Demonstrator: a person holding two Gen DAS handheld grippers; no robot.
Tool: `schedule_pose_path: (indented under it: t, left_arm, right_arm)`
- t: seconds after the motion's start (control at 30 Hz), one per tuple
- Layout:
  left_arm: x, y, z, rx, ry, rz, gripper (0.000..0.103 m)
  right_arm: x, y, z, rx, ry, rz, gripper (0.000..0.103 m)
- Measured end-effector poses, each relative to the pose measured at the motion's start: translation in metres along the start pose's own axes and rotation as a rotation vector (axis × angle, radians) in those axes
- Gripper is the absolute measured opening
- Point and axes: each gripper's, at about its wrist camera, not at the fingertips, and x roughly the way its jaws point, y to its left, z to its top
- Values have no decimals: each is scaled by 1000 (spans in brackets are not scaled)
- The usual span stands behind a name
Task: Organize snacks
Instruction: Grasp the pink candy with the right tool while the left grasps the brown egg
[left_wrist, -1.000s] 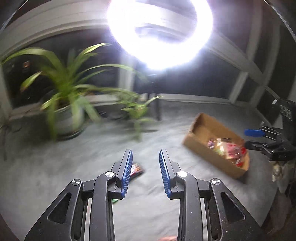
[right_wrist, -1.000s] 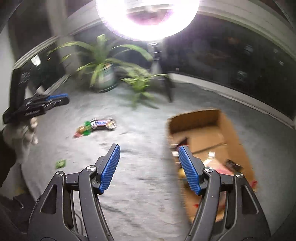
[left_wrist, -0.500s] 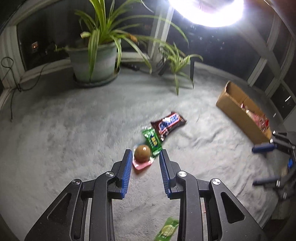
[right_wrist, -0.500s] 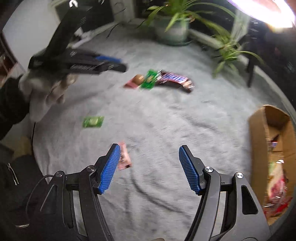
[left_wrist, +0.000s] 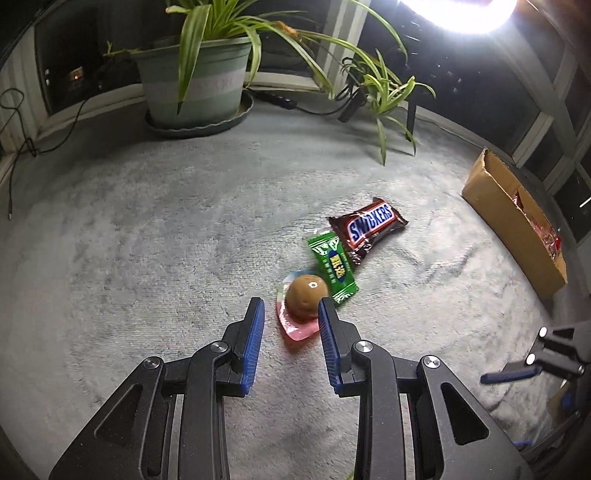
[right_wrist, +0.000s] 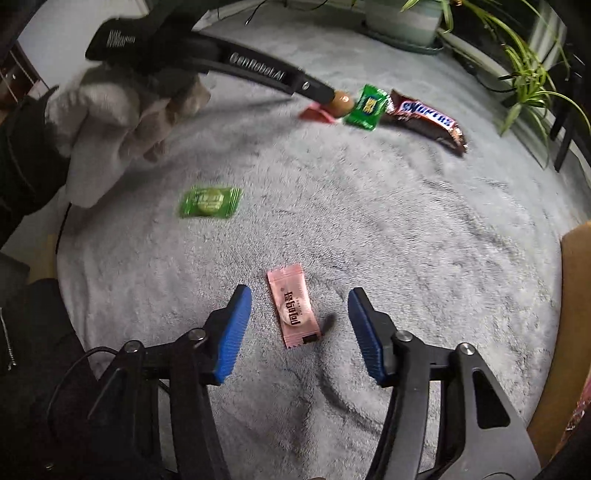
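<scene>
Both tools have dropped toward the carpet (right_wrist: 406, 240): left tool (left_wrist: 291, 312) spread beside the brown candy ball (left_wrist: 306, 298), right tool (right_wrist: 299, 301) closing around the untouched pink sachet (right_wrist: 294, 310).

Left gripper (left_wrist: 291, 310) tilts steeply down, blue pads a narrow gap apart, nothing pinched. Gloved left hand (right_wrist: 110, 122) in a dark sleeve grips its handle. Right gripper (right_wrist: 300, 301) points steeply down, jaws wider and closing, pads gripping nothing.

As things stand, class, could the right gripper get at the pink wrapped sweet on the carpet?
Probably yes: the pink sweet lies flat between the closing right gripper fingers, not yet touched, nothing over it.
</scene>
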Motion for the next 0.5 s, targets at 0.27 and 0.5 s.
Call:
schedule_pose_path:
  t: [0.27, 0.5]
  left_arm:
    - [8, -2, 2, -2, 14, -20, 29]
    - [16, -7, 6, -3, 16, -9, 34]
  right_arm:
    - [13, 8, 2, -45, 41, -23, 50]
    - [16, 20, 0, -77, 44, -54, 28]
